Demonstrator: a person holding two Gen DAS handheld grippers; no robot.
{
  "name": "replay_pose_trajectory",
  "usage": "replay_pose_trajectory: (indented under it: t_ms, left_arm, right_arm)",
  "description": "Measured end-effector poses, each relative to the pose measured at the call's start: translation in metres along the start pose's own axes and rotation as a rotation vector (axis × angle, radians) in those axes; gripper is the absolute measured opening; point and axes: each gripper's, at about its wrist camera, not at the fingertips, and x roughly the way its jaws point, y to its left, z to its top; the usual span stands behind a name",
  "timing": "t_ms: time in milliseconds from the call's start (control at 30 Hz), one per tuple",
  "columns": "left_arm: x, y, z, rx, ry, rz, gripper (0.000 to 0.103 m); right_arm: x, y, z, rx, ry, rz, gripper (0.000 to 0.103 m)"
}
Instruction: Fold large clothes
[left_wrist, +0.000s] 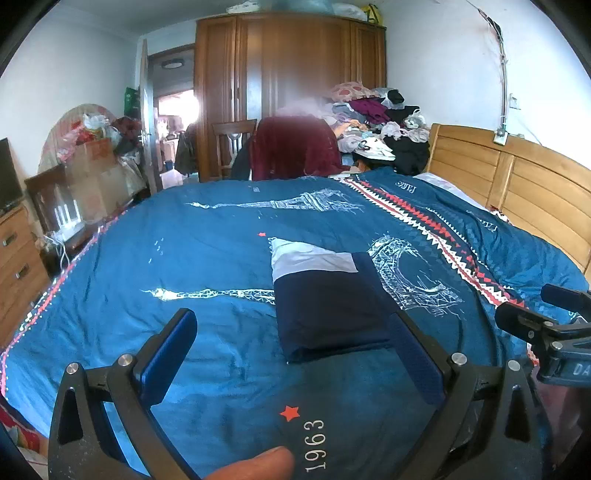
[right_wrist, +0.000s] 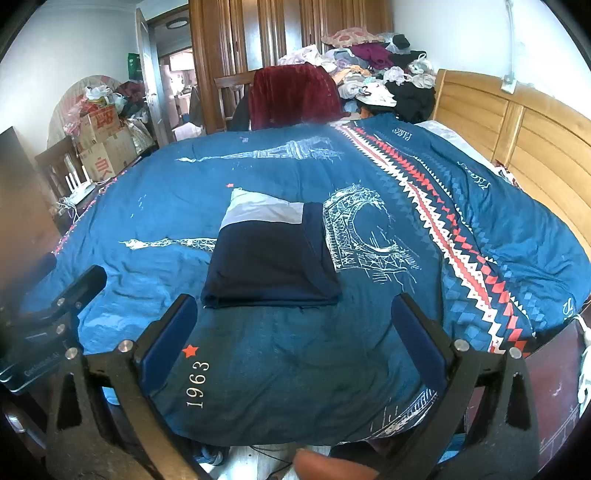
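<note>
Bed (right_wrist: 535, 240) with wooden headboard (right_wrist: 517, 125), covered by blue quilt (right_wrist: 295, 350) printed with towers, zigzag band and "1963", folded navy-and-white garment (right_wrist: 271, 258) lying flat near its middle

A blurred patch (left_wrist: 299, 107) smears the area above the maroon cloth (left_wrist: 295, 147) draped on the chair. The folded garment (left_wrist: 325, 295) has its near right corner hidden behind a pad of the left tool (left_wrist: 291, 325). The right tool (left_wrist: 543, 325) is cut off by the frame's edge (only its tips show), and lettering on it is cropped and unreadable
</note>
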Motion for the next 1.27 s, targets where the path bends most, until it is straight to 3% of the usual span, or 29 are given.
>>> replay_pose_trajectory:
  t_ms: [400, 1267]
  left_arm:
    - [0.001, -0.002, -0.005, 0.024, -0.024, 0.040, 0.103]
    - [0.009, -0.004, -0.004, 0.034, -0.015, 0.049, 0.103]
  right_arm:
    - [0.008, -0.006, 0.001, 0.005, 0.010, 0.010, 0.103]
    - [0.012, -0.008, 0.006, 0.009, 0.002, 0.011, 0.103]
